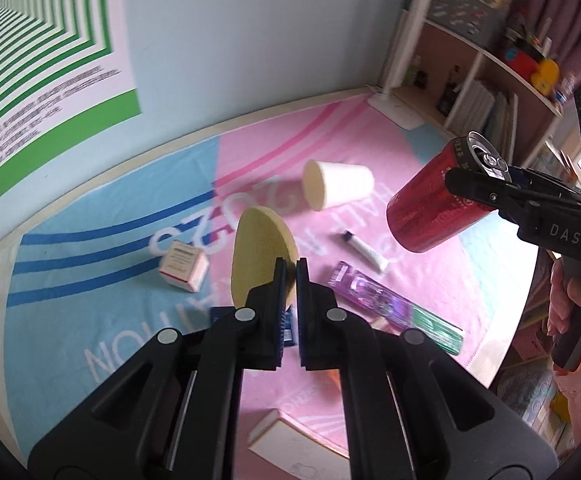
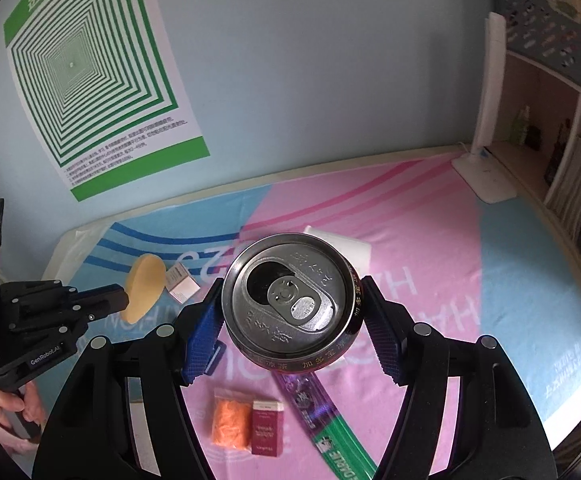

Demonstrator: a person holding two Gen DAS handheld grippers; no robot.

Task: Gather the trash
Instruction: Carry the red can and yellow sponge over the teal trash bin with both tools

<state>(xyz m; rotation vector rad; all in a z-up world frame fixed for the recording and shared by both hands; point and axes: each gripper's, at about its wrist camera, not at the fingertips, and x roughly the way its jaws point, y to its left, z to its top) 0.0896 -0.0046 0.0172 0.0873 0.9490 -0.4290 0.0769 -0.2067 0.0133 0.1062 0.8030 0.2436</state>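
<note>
- Trash lies scattered over the pink and blue cloth point(image 2: 430, 240) on the table, and two pieces of it are off the cloth, in my grippers.
- On my left, the left gripper point(image 1: 289, 268) is clenched on the edge of a yellow sponge disc point(image 1: 256, 240), which stands on edge above the cloth; from the right wrist camera I see the same disc point(image 2: 144, 286) sticking out past the gripper's tips at the left of the view.
- Just beyond the disc, a small white box point(image 1: 182, 270) with red trim lies on the blue part of the cloth.
- Further in, a white paper cup point(image 1: 338, 189) lies on its side on the pink part, its open mouth facing left.
- Near it I see a small white tube point(image 1: 366, 250) with a dark cap, and beside that a long purple and green package point(image 1: 394, 308) lying flat.
- Close to my side of the table sit a bag of orange bits point(image 2: 231, 422) and a dark red carton point(image 2: 267, 428), side by side and touching.
- On my right, the right gripper point(image 2: 292, 312) grasps an opened red can point(image 2: 290, 300) across its body, blue pads pressed on both sides, top toward the camera.
- From the left wrist camera, that can point(image 1: 426, 208) hangs tilted above the cloth's right side.
</note>
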